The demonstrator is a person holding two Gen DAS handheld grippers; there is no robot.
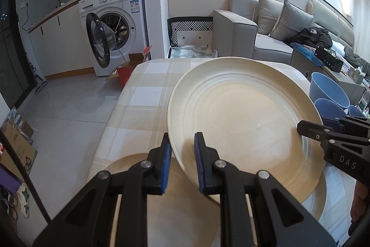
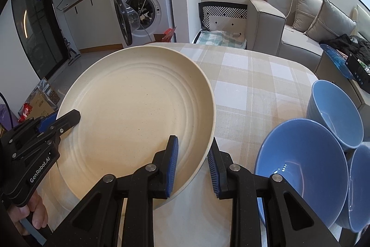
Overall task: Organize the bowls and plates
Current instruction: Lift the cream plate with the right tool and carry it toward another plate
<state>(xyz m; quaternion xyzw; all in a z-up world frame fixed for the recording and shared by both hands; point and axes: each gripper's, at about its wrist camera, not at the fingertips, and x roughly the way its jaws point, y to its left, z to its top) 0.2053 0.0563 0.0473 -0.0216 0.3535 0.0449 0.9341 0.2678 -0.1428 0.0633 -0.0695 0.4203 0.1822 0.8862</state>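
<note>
Both grippers are gripping one cream plate, holding it tilted above the checked tablecloth at frame centre. In the left wrist view the left gripper is clamping the plate's near-left rim, blue pads either side of the edge. The right gripper is coming in from the right edge, biting the opposite rim. In the right wrist view the right gripper is pinching the plate's lower-right rim, w/ the left gripper clenched on the rim at left. Another cream plate is lying flat on the cloth under the raised one, lower centre. Three blue bowls are sitting at lower right, touching each other. A hand is showing at lower left.
</note>
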